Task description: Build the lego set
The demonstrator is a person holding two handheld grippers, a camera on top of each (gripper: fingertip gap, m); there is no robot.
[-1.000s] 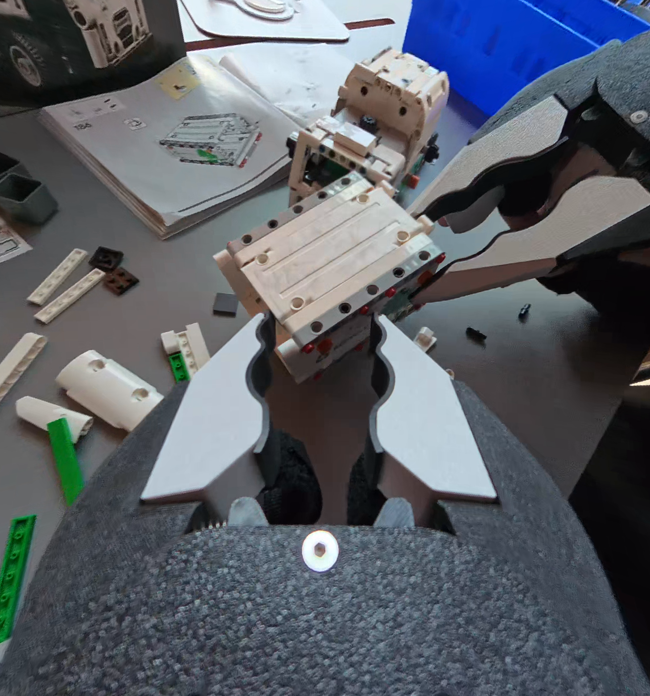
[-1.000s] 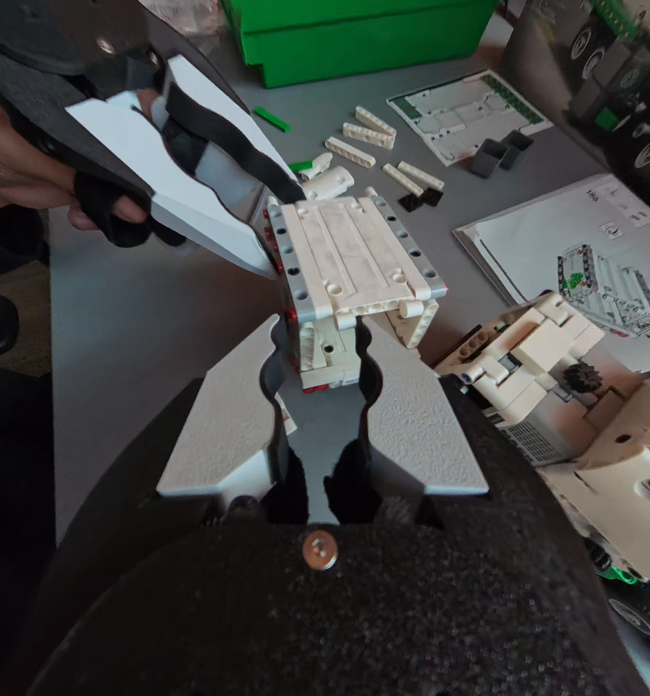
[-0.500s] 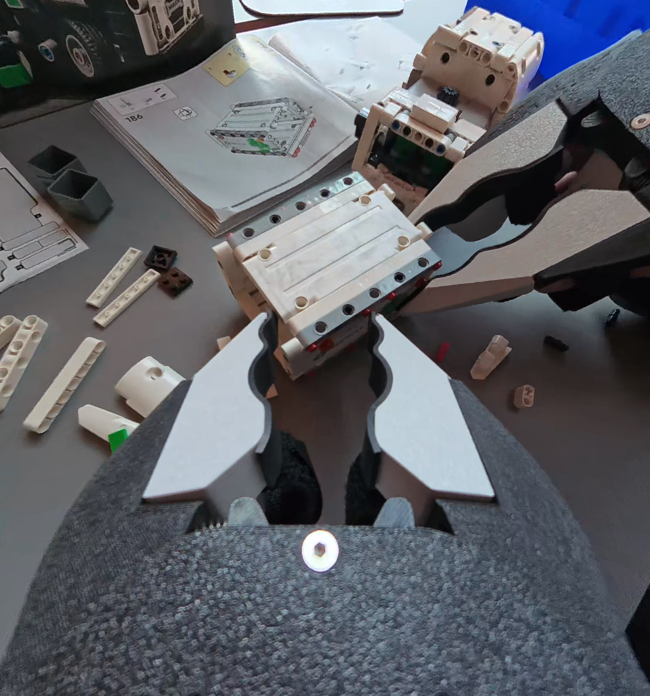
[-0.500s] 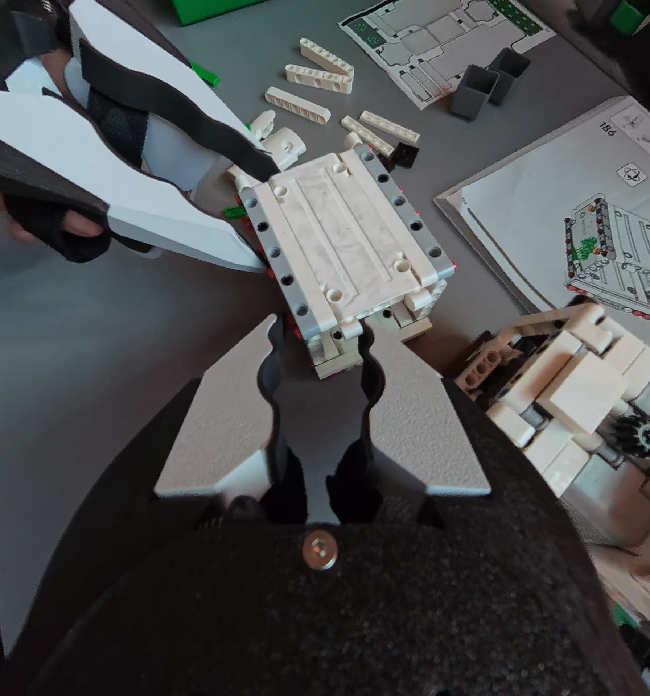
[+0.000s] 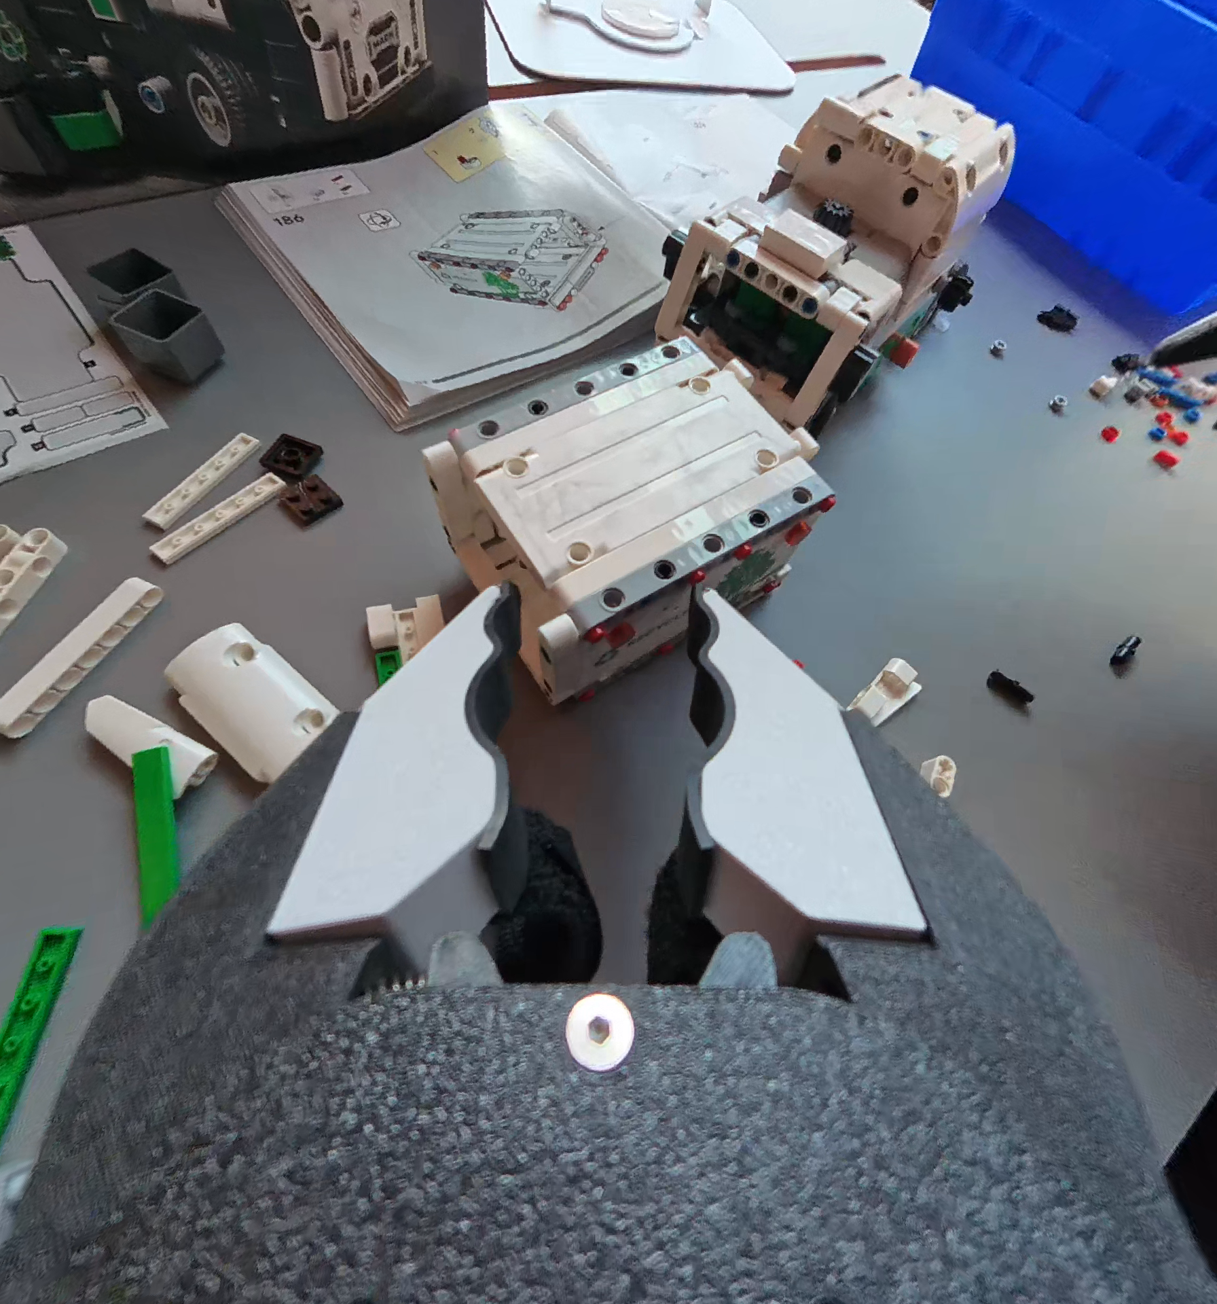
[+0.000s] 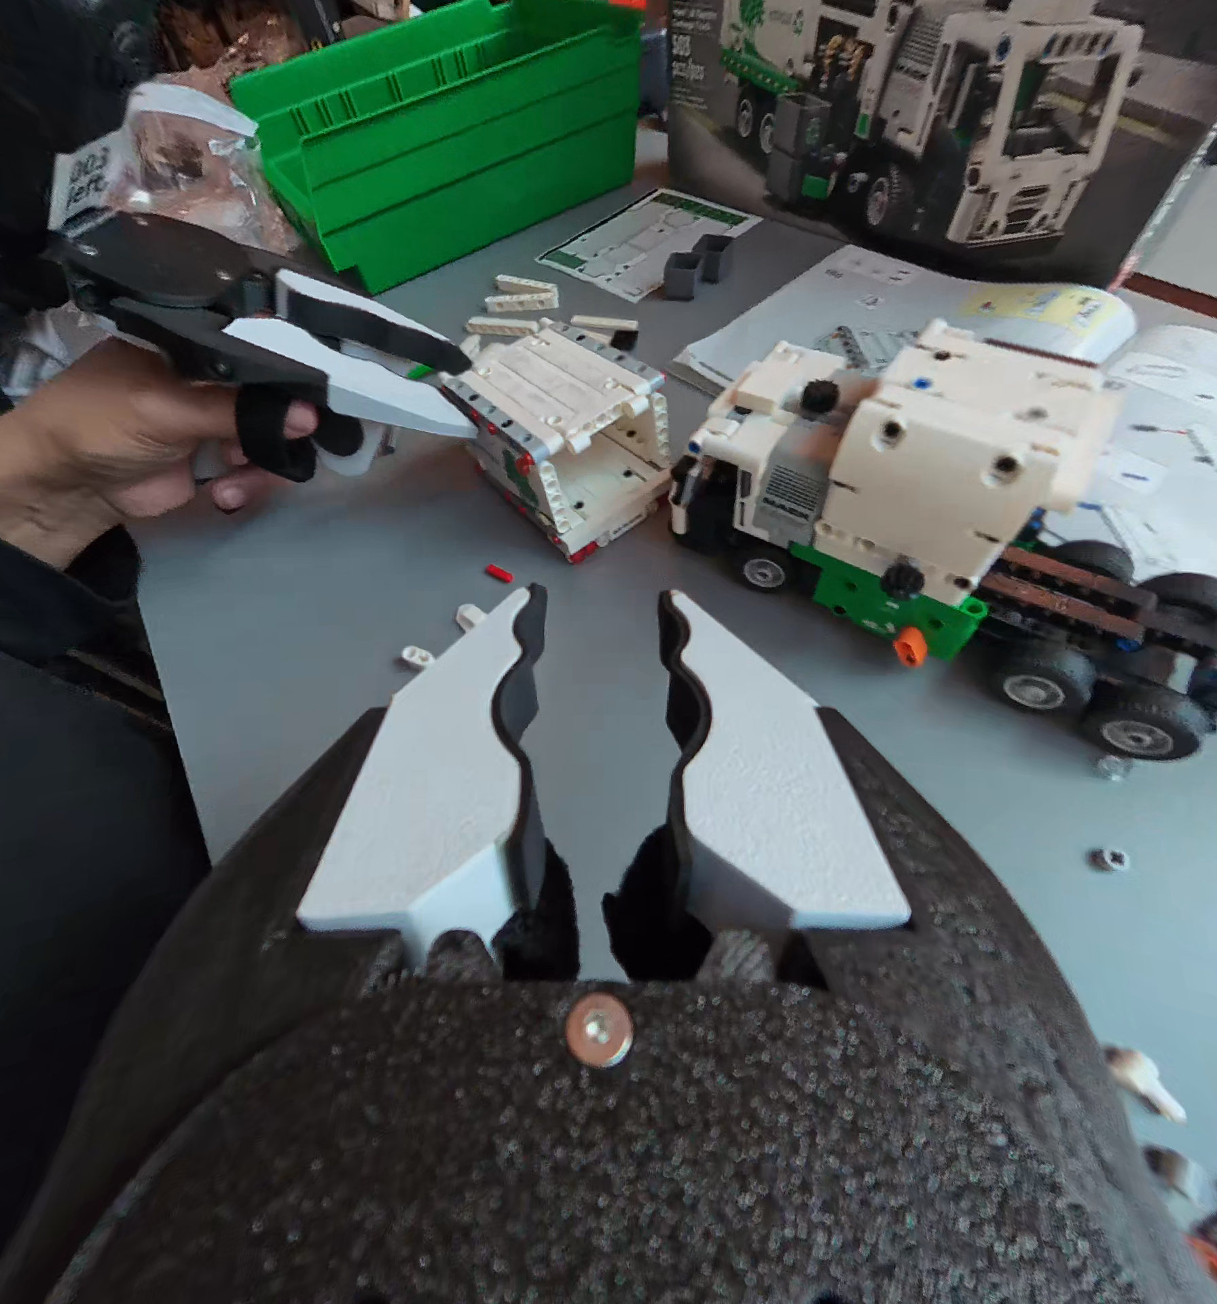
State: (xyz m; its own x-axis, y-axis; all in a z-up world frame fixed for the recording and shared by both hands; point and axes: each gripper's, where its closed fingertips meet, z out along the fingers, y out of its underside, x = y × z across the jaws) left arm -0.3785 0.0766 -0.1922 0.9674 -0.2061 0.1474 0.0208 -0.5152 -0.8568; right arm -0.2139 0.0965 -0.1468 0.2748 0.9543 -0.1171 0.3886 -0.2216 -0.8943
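A white box-shaped truck body (image 5: 627,480) with grey hole-strips and red pins rests tilted on the grey table (image 5: 979,564). My left gripper (image 5: 598,607) is shut on its near corner. In the right wrist view the left gripper (image 6: 468,399) pinches the body's (image 6: 570,416) upper left edge, held by a hand (image 6: 98,451). The part-built truck, a white cab on a green and black chassis (image 6: 909,480), stands just right of the body and shows behind it in the left wrist view (image 5: 838,247). My right gripper (image 6: 600,600) is open and empty, above bare table short of both.
An open instruction booklet (image 5: 450,268) and the set's box (image 6: 944,106) lie behind. A green bin (image 6: 450,141) stands far left and a blue bin (image 5: 1121,141) far right. White beams (image 5: 76,656), green plates (image 5: 154,832), grey cups (image 5: 161,324) and small pins (image 5: 1156,416) are scattered about.
My right gripper has let go of the truck body and drawn back, away from it. The body has come down onto the table, still held by my left gripper.
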